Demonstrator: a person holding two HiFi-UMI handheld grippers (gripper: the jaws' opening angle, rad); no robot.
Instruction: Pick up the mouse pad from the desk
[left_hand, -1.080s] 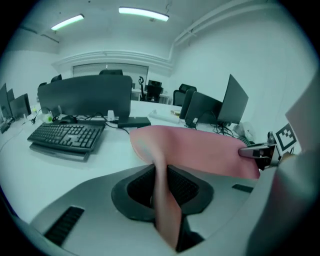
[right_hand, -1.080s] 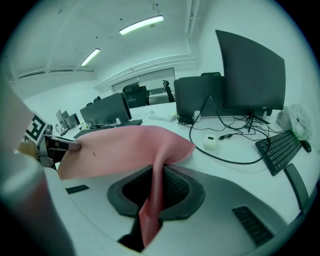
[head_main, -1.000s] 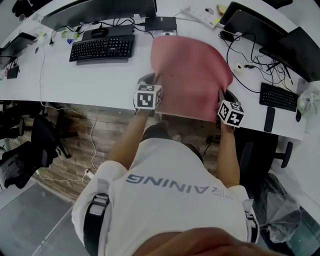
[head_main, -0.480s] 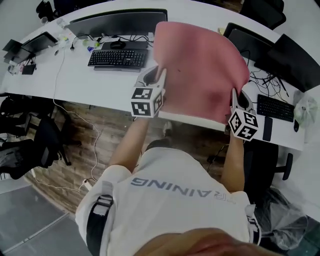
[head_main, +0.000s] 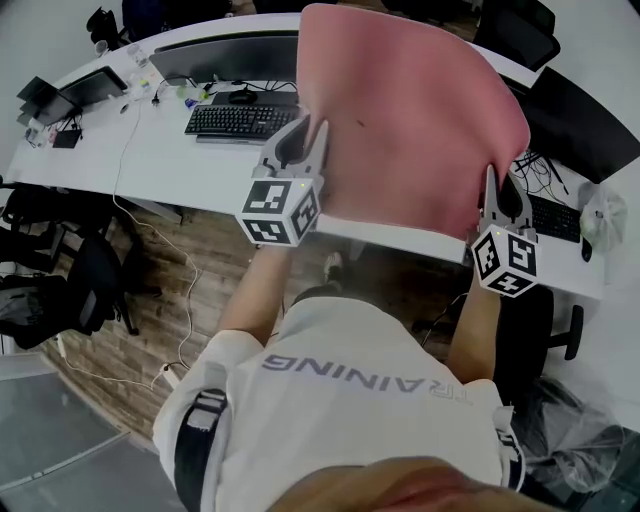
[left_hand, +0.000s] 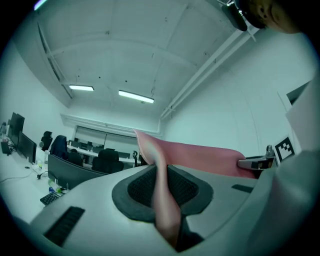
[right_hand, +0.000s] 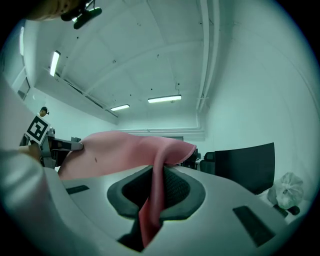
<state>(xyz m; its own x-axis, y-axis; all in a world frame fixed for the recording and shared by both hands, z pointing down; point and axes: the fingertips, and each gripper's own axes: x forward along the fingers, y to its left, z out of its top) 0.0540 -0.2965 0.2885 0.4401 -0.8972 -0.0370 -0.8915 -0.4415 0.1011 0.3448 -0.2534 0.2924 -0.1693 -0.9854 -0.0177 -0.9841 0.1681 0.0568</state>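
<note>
The pink mouse pad (head_main: 410, 110) hangs in the air well above the white desk (head_main: 160, 155), stretched between both grippers. My left gripper (head_main: 308, 130) is shut on the pad's near left edge. My right gripper (head_main: 492, 180) is shut on the near right edge. In the left gripper view the pad (left_hand: 200, 156) runs from between my jaws (left_hand: 162, 175) across to the right gripper (left_hand: 257, 161). In the right gripper view the pad (right_hand: 120, 150) is folded between the jaws (right_hand: 157, 185) and reaches to the left gripper (right_hand: 65, 145). Both grippers point level.
On the desk lie a black keyboard (head_main: 240, 120) in front of a dark monitor (head_main: 230, 55), and cables at the left. More dark screens (head_main: 590, 125) and a second keyboard (head_main: 555, 215) sit at the right. Office chairs (head_main: 60, 290) stand on the floor at the left.
Both grippers have risen together with the pad, lifting it off the desk and up toward the head camera. The pad now hangs free and looks larger.
</note>
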